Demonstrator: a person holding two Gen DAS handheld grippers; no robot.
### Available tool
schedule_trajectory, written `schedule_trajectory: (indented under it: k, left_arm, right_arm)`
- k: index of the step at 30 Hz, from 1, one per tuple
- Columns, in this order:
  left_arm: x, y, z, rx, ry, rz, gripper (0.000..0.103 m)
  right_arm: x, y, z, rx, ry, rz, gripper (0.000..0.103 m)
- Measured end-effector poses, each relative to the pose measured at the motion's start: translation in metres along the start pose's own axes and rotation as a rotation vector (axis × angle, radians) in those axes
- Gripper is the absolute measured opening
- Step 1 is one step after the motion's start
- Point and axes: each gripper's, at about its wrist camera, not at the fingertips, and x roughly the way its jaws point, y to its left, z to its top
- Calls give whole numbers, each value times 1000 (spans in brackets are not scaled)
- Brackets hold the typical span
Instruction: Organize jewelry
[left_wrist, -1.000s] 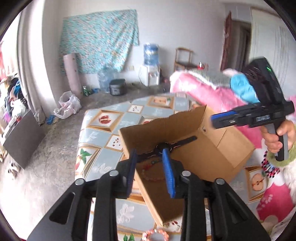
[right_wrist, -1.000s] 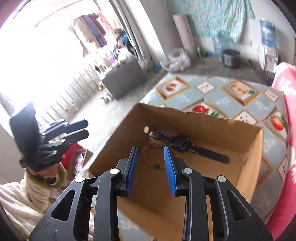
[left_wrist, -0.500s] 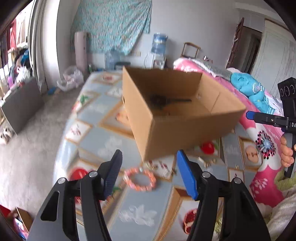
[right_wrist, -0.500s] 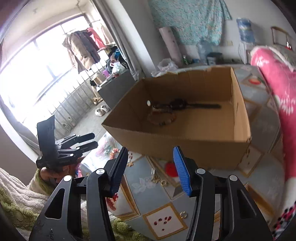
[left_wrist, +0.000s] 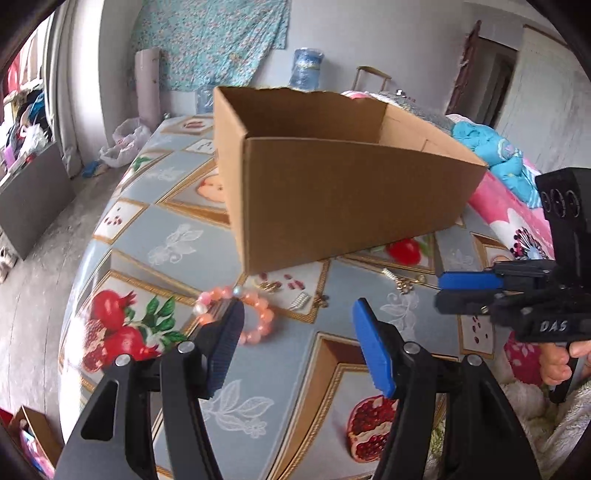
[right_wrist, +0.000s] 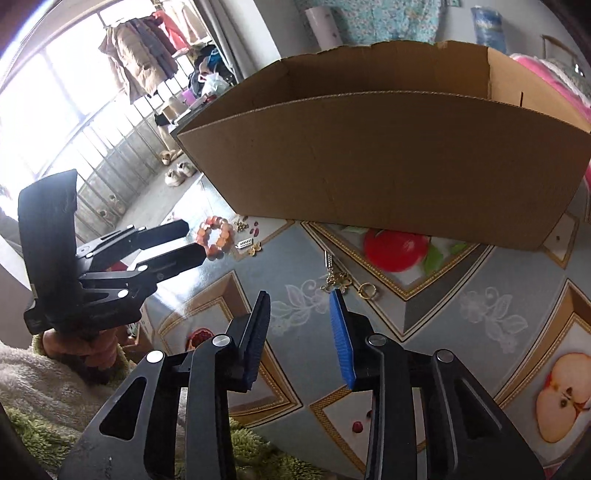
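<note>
Both tongs are spread and hold nothing. Your left gripper (left_wrist: 297, 345) hovers low over the table (left_wrist: 155, 236), in front of the box (left_wrist: 332, 192), with its left finger just at the pink bead bracelet (left_wrist: 255, 314). Your right gripper (right_wrist: 299, 328) sits wide too, near the front wall of the box, its blue fingertip close above the gold chain (right_wrist: 334, 275) and the ring (right_wrist: 366, 290).

Progress: you can't see into the box from either view, the walls hide the inside, so what's already stowed can't be told. Plenty is left outside. In front of the box lie the bracelet, a small silver clip (left_wrist: 300, 301), some small gold pieces (left_wrist: 271, 285) near the box's front corner, the chain and the ring. All of it is loose on the tablecloth, none touching the box.

So judge it as mid-task at best: several pieces to grab and drop in. Bracelet looks like the left's next pick, chain or ring the right's.
</note>
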Motion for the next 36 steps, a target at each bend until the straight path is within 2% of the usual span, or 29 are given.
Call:
schedule_trajectory:
  k: [4, 9, 11, 13, 15, 21, 28, 36]
  left_arm:
    - [7, -17, 0, 59, 2, -34, 60]
    - [14, -32, -6, 125, 18, -59, 60]
    - [18, -35, -7, 131, 25, -71, 60]
    - [21, -37, -8, 126, 33, -77, 60]
    - [23, -37, -8, 117, 36, -83, 60]
    - [23, -42, -6, 131, 30, -80, 60]
    - [26, -53, -5, 162, 31, -83, 60]
    - [32, -65, -1, 187, 26, -87, 60]
  right_arm:
    - [-9, -1, -16, -26, 10, -50, 28]
    - [-41, -18, -42, 23, 37, -112, 28]
    - [-49, -25, -50, 41, 56, -155, 24]
    - [-54, -29, -55, 42, 65, -194, 16]
    - [-55, -35, -57, 40, 63, -246, 12]
    - [-44, -45, -59, 27, 94, -331, 5]
    - [-28, -46, -49, -16, 71, -346, 1]
    - [-13, -52, -28, -57, 22, -308, 1]
